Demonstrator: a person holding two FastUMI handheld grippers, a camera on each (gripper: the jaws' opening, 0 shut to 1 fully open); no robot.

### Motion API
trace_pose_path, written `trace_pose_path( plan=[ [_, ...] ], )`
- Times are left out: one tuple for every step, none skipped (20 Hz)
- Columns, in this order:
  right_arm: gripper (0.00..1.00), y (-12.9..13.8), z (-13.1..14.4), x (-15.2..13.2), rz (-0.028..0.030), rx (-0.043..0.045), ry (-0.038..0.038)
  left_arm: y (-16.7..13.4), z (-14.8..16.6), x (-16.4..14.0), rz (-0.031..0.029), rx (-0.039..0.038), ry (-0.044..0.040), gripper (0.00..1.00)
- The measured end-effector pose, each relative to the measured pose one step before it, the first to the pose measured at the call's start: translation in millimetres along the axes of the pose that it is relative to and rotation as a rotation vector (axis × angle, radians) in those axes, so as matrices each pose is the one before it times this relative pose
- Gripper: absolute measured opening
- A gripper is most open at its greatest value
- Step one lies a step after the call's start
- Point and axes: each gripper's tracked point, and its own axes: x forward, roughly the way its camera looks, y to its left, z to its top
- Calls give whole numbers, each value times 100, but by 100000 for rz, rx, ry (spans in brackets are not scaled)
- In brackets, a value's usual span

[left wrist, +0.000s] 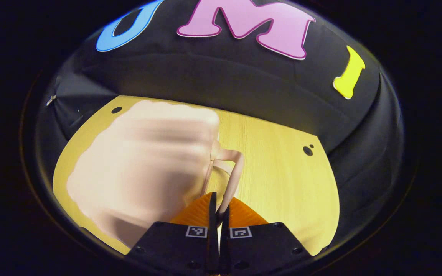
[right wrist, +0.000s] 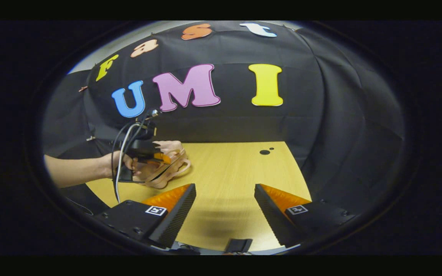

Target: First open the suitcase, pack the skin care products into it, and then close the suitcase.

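Suitcase [left wrist: 140, 168] blurred, on bench [left wrist: 282, 176] | left gripper [left wrist: 218, 209] clamps its handle [left wrist: 231, 168] | right gripper [right wrist: 225, 203] agape above bench, right of suitcase

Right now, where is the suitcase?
The pink suitcase sits on the wooden table, left side of the right gripper view, its handle pinched by the left gripper.

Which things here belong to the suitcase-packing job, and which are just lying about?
Job:
- pink suitcase, blurred in the left gripper view
- its handle, pinched by the left gripper
- right gripper, open over the table

Lying about:
- wooden table
- cables on the left gripper
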Motion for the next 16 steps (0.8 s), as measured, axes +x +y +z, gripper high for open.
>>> trace_pose_path(
  plan=[
    [97, 137, 284, -264, -71, -3276, -1218, -125, -374, 400, 1737, 3574, -382, 7],
    [97, 238, 562, -183, -315, -1673, -1676, -97, -254, 29, 2043, 2930, 537, 10],
    [98, 335, 376, -101, -377, -303, -1397, -42, -29, -232, 1882, 2477, -238, 12],
    [97, 467, 348, -10, -526, 798, -946, 132, 174, -246, 1083, 1618, -107, 13],
    [97, 385, 288, 143, -1009, 1128, -457, -543, 86, -559, -3516, -201, -721, 15],
    [97, 465, 339, 122, -1426, 389, -810, -574, 768, -767, -4342, -702, -2370, 24],
    [98, 483, 512, 145, -1676, -675, -1130, -1359, 614, -1814, -7883, -2162, -3037, 37],
    [97, 428, 516, 215, -1766, -962, -1605, -608, 782, -1897, -4394, -1036, -3577, 42],
    [98, 599, 760, 143, -1573, -295, -1787, 17, 1206, -2179, -3794, 228, -5467, 46],
    [97, 714, 692, 134, -955, 423, -1606, -7, 1234, -2045, -3168, 1228, -5047, 52],
    [97, 883, 516, 139, -578, 1071, -1138, 224, 1240, -2103, -1732, 2213, -4896, 57],
    [97, 828, 531, 163, -743, 1038, -1018, 382, 1309, -1976, -600, 2723, -4691, 74],
    [97, 830, 475, 73, -831, 906, -861, 735, 1373, -2174, 826, 3503, -4524, 84],
    [97, 859, 430, 106, -556, 689, -797, 532, 1296, -1071, 887, 3628, -4564, 96],
    [97, 830, 391, 146, -463, 435, -846, 648, 1136, -1524, 618, 3309, -4514, 96],
    [97, 772, 407, 132, -322, 248, -833, 847, 1393, -2134, 1608, 1937, -5404, 96]
  ],
)
